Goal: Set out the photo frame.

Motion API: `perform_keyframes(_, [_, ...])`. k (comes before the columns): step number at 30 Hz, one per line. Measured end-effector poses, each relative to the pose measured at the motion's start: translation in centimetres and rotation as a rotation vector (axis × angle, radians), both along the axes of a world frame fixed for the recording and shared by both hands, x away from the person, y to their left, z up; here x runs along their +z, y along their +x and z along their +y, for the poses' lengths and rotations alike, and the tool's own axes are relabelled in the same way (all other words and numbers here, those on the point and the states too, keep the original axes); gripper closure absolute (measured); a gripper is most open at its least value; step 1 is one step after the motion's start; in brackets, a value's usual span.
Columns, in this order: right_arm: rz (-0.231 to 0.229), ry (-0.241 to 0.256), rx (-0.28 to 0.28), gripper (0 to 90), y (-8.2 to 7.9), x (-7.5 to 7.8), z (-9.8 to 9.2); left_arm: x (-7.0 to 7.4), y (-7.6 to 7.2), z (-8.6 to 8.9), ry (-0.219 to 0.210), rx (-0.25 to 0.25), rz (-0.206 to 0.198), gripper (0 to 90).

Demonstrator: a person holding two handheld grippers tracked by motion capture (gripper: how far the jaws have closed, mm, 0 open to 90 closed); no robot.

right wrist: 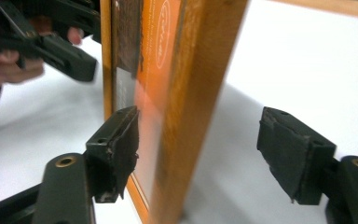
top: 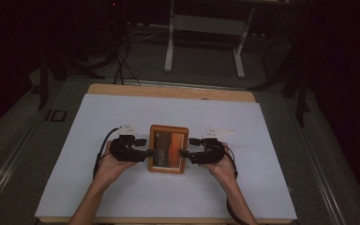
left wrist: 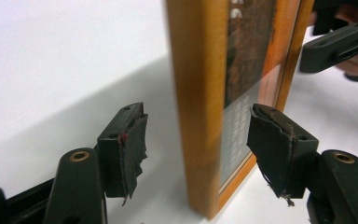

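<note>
A: Where is the wooden picture frame (top: 168, 149)?
B: On the white sheet (top: 122, 197), between both tools, its edges inside their jaws.
A: Left gripper (top: 143, 147)?
B: Spread; the frame's left edge stands between its pads (left wrist: 130, 149), untouched.
A: Right gripper (top: 190, 147)?
B: Also spread around the right edge; one pad (right wrist: 119, 149) sits just beside the glass.

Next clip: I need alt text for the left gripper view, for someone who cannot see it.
A wooden picture frame stands on edge between the left gripper's two open black jaws, one on each side, neither touching it. The frame rests on a white table cover. At the upper right, the other gripper, held in a hand, reaches toward the frame's far edge.
</note>
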State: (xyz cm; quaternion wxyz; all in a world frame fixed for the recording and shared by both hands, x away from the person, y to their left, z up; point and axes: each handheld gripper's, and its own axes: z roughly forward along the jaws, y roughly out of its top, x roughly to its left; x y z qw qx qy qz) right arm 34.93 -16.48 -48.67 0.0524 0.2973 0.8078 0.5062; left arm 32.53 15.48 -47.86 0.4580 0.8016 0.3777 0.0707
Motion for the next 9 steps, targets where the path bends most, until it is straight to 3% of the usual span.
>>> perform_keyframes(6, [-0.036, -0.005, -0.063, 25.2, -0.8, 1.1, -3.1, -0.2, -0.9, 3.2, -0.02, 0.09, -0.02, 36.0])
perform_keyframes(9, [-0.034, -0.009, -0.101, 24.0, -0.9, 1.2, -4.6, -0.7, -1.1, 4.4, 0.01, 0.158, -0.023, 36.0])
